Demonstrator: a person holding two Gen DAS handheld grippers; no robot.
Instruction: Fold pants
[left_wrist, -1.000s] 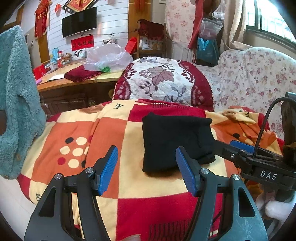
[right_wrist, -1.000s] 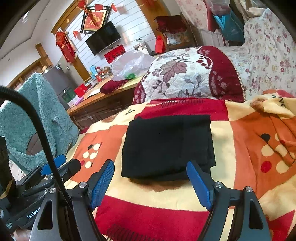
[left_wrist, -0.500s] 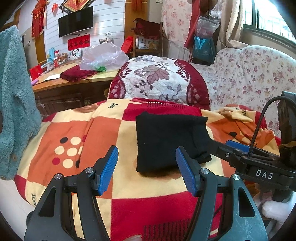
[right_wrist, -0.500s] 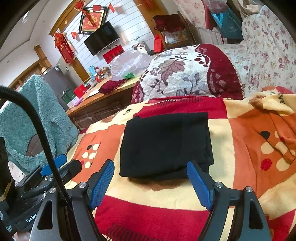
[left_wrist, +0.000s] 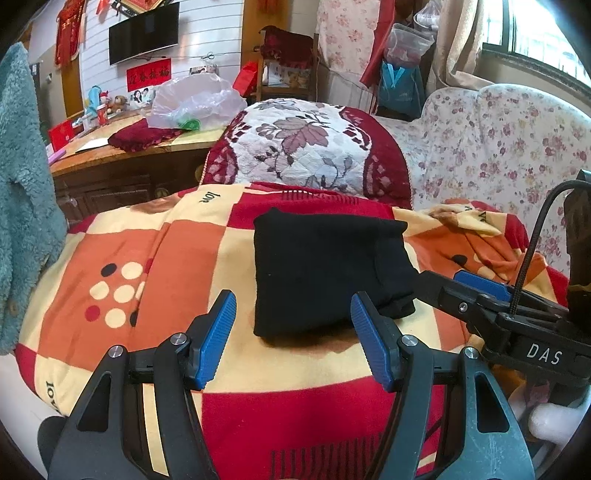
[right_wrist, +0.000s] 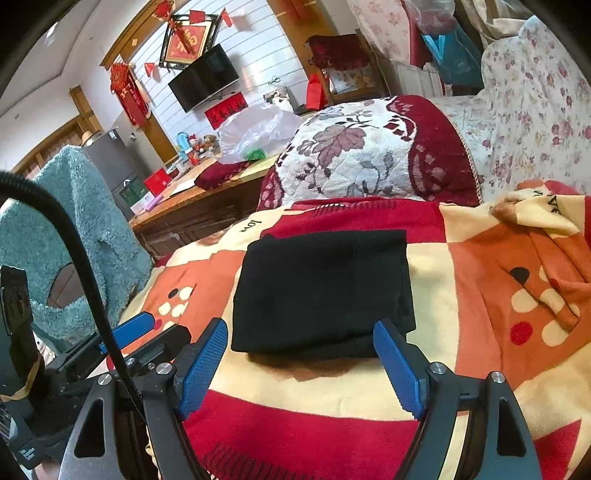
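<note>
Black pants folded, just ahead of right gripper and left gripper; both jaws wide, empty. Risk: fingertip snagging near edge, undoing fold.

Black pants lie on a blanket checked red, orange and cream with dots. Behind the blanket, a cushion shows white leaf quilting edged maroon.
</note>
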